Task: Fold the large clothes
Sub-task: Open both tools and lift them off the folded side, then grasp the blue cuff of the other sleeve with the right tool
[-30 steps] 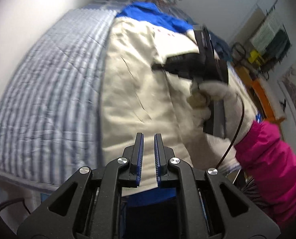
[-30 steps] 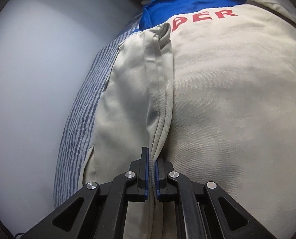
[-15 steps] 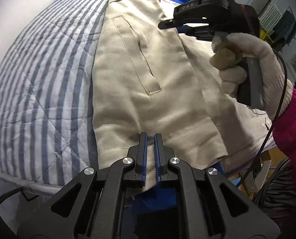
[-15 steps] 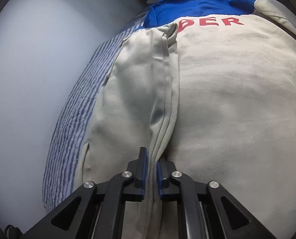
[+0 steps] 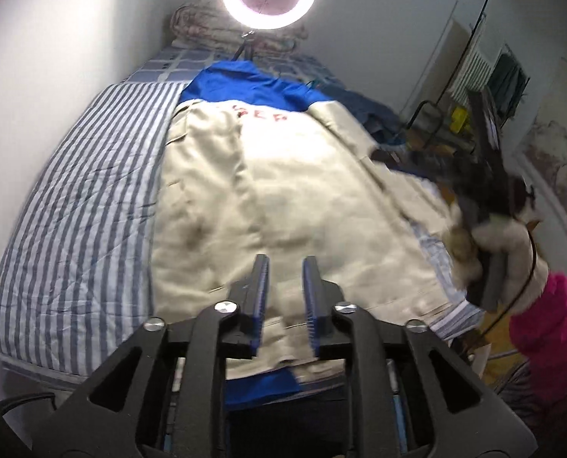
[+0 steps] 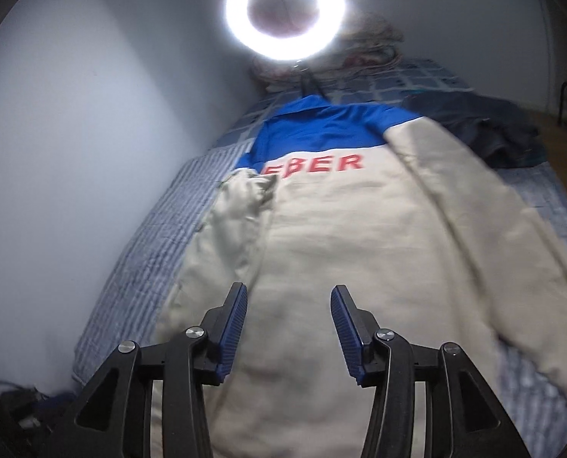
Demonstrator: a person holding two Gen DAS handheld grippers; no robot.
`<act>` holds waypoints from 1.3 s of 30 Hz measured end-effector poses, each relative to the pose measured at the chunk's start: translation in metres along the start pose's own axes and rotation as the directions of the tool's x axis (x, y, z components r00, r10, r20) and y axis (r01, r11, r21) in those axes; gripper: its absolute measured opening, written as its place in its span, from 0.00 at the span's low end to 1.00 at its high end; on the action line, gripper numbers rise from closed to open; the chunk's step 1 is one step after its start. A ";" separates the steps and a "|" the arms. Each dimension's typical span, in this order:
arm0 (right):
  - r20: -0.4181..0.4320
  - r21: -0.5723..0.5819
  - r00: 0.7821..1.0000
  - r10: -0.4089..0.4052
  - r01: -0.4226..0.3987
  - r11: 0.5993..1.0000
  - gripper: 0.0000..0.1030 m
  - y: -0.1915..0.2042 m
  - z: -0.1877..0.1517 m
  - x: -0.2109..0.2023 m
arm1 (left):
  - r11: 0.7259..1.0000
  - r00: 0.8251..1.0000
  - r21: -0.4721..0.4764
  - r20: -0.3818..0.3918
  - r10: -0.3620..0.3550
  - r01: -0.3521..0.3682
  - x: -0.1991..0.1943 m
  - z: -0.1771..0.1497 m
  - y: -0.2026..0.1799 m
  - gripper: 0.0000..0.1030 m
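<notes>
Lying back-side up along the striped bed [image 5: 81, 206], the beige jacket [image 5: 294, 206] has a blue yoke at its far end, with red lettering [image 6: 317, 164] just below the yoke. Its left panel is folded inward over the back, forming a long lengthwise ridge, while the right sleeve [image 6: 470, 206] stretches out toward the bed's right edge. The left hand-held gripper [image 5: 285, 290] hangs above the jacket's near hem; its jaws stand a little apart and are opening, with no cloth between the blue pads. The right hand-held gripper [image 6: 287, 324] hangs over the lower back of the jacket; its jaws stand wider apart and are likewise opening, and nothing is between them. In the left wrist view, this right tool appears blurred at the right edge, carried by a gloved hand [image 5: 508, 252] with a pink sleeve [image 5: 550, 328]. A lit ring light [image 6: 285, 9] stands at the head of the bed, and dark clothing [image 6: 489, 129] lies beside the jacket's far right shoulder.
</notes>
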State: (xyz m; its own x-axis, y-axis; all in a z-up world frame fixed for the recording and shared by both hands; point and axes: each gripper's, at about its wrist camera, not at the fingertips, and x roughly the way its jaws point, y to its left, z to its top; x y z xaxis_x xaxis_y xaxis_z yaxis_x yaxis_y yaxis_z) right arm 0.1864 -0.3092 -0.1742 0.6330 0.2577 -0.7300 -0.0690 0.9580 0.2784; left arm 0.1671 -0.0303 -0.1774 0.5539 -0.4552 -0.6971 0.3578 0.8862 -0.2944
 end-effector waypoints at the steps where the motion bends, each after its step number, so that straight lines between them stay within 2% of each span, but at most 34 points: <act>1: 0.000 -0.004 1.000 -0.021 0.021 1.000 0.48 -0.009 -0.004 -0.014 | 1.000 1.000 -0.004 0.000 -0.013 0.013 -0.003 0.003 -0.005 0.30; 2: 0.004 -0.002 0.999 -0.047 0.047 0.999 0.48 -0.019 -0.008 -0.029 | 1.000 1.000 -0.006 -0.001 -0.028 0.028 -0.005 0.004 -0.011 0.36; 3: 0.011 0.004 0.997 -0.071 0.071 0.997 0.48 -0.030 -0.014 -0.044 | 0.999 0.999 -0.006 -0.005 -0.046 0.046 -0.006 0.007 -0.016 0.37; 8: 0.032 0.068 0.985 -0.171 0.169 0.983 0.49 -0.091 -0.037 -0.099 | 0.993 0.993 0.036 -0.037 -0.113 0.114 -0.020 0.026 -0.051 0.37; 10: 0.030 0.128 0.981 -0.193 0.188 0.974 0.49 -0.122 -0.046 -0.115 | 0.990 0.993 0.081 -0.016 -0.115 0.116 -0.024 0.031 -0.065 0.38; 11: 0.028 0.158 0.978 -0.207 0.200 0.967 0.49 -0.137 -0.051 -0.120 | 0.989 0.993 0.096 0.004 -0.116 0.115 -0.026 0.032 -0.070 0.42; 12: 0.027 0.181 0.974 -0.224 0.215 0.960 0.49 -0.151 -0.055 -0.126 | 0.988 0.993 0.102 0.020 -0.119 0.116 -0.027 0.031 -0.072 0.45; 15: 0.012 0.271 0.965 -0.263 0.250 0.930 0.49 -0.199 -0.067 -0.139 | 0.986 0.988 0.083 0.042 -0.149 0.145 -0.011 0.028 -0.069 0.46; 17: 0.003 0.346 0.967 -0.254 0.237 0.908 0.49 -0.232 -0.076 -0.143 | 0.991 0.991 0.043 -0.015 -0.130 0.130 0.014 0.022 -0.063 0.46; 20: -0.006 0.472 0.971 -0.239 0.214 0.855 0.51 -0.282 -0.092 -0.145 | 0.991 0.987 0.025 -0.100 -0.128 0.131 0.041 0.017 -0.058 0.46; 23: 0.000 0.603 0.982 -0.189 0.151 0.784 0.51 -0.321 -0.110 -0.140 | 0.993 0.989 0.042 -0.101 -0.104 0.109 0.050 0.016 -0.059 0.46; 24: 0.003 0.654 0.985 -0.173 0.129 0.745 0.51 -0.337 -0.118 -0.137 | 0.994 0.991 0.047 -0.098 -0.095 0.100 0.053 0.016 -0.059 0.46; 27: 0.000 0.722 0.986 -0.169 0.117 0.682 0.51 -0.363 -0.132 -0.127 | 0.995 0.991 0.047 -0.103 -0.085 0.090 0.059 0.016 -0.059 0.46; 30: -0.018 0.748 0.983 -0.183 0.135 0.650 0.51 -0.379 -0.140 -0.118 | 0.995 0.991 0.062 -0.111 -0.075 0.082 0.066 0.015 -0.062 0.46; 35: -0.026 0.764 0.982 -0.186 0.140 0.630 0.51 -0.395 -0.144 -0.104 | 0.993 0.989 0.090 -0.135 -0.064 0.077 0.079 0.014 -0.068 0.46; 39: 0.006 0.794 0.986 -0.168 0.097 0.600 0.51 -0.406 -0.149 -0.097 | 0.990 0.988 0.117 -0.142 -0.062 0.079 0.085 0.014 -0.076 0.46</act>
State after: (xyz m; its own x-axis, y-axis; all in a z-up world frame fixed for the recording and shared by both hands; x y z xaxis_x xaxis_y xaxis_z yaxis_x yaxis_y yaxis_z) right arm 0.0380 -0.7045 -0.3091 0.6401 0.0927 -0.7627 0.6322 0.5005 0.5914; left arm 0.1981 -0.1374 -0.2054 0.4183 -0.4926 -0.7631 0.4861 0.8311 -0.2701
